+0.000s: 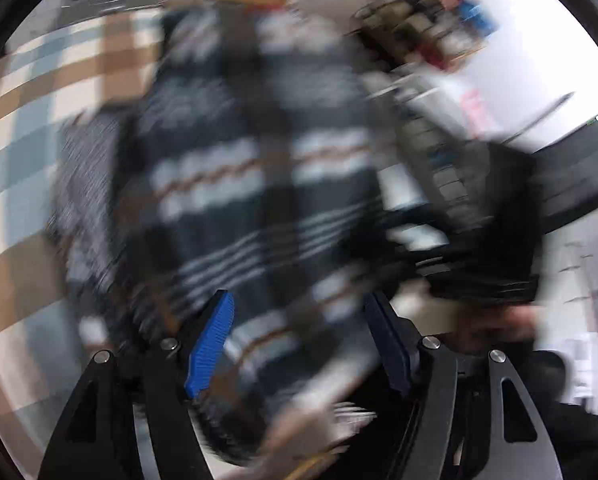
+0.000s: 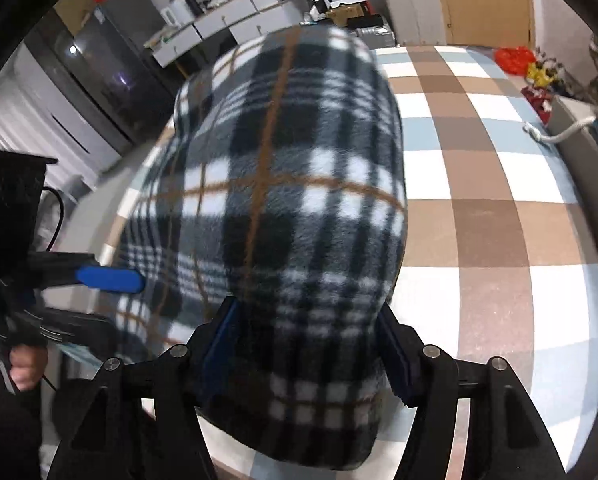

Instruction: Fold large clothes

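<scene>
The plaid fleece garment (image 2: 295, 184) lies bunched in a rounded heap on the checked bed cover (image 2: 487, 216), its near end lying between the fingers of the right gripper (image 2: 307, 344), whose jaws stand apart around the cloth without visibly pinching it. The left gripper (image 1: 299, 340), seen through heavy motion blur, also has its jaws apart with fabric between them; whether they grip cannot be told. Judged from this, no flat, squared fold exists yet, so most of the folding remains.
</scene>
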Tool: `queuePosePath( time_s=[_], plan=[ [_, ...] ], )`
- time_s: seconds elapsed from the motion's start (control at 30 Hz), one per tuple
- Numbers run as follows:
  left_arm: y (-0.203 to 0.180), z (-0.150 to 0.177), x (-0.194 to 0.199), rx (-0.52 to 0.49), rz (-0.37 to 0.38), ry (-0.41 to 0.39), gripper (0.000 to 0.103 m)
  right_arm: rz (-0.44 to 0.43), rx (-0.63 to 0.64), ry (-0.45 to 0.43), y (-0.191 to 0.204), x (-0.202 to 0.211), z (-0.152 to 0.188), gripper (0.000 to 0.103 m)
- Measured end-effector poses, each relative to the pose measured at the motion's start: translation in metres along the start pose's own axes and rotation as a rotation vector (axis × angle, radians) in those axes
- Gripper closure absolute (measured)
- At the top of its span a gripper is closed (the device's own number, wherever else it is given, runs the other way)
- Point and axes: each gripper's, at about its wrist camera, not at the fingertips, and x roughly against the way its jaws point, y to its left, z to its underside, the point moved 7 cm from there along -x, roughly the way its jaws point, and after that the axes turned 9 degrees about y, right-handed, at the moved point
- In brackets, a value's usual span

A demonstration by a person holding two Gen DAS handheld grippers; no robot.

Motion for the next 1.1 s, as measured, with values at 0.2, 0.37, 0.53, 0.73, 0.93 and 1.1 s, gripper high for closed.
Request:
queuePosePath(
  time_s=[0.2,0.37,0.53,0.73,0.93,1.1],
  plan=[
    [0.036,-0.006,-0.008,0.112,0.065,-0.060,0.040,0.046,0.017,-0.004,0.003,-0.010,-0.001,0.032],
    [0.020,-0.004,0.004,0.040,-0.157,-0.121,0.039,-0.071,-0.018,-0.066,-0.007,0.005,0.004,0.027],
    [0.020,0.001,-0.014,-0.060,-0.330,-0.173,0.039,-0.124,-0.028,-0.216,-0.010,0.038,-0.007,0.027],
    [0.022,-0.003,-0.013,-0.077,-0.369,-0.247,0.038,-0.085,0.005,-0.237,-0.002,0.038,-0.011,0.025],
    [0.019,0.003,-0.016,-0.063,-0.366,-0.242,0.038,0.008,0.044,-0.052,0.006,-0.014,0.001,0.019],
    [0.008,0.003,0.007,-0.036,-0.250,-0.275,0.038,-0.041,-0.003,-0.053,0.003,-0.010,-0.001,0.019]
  ],
)
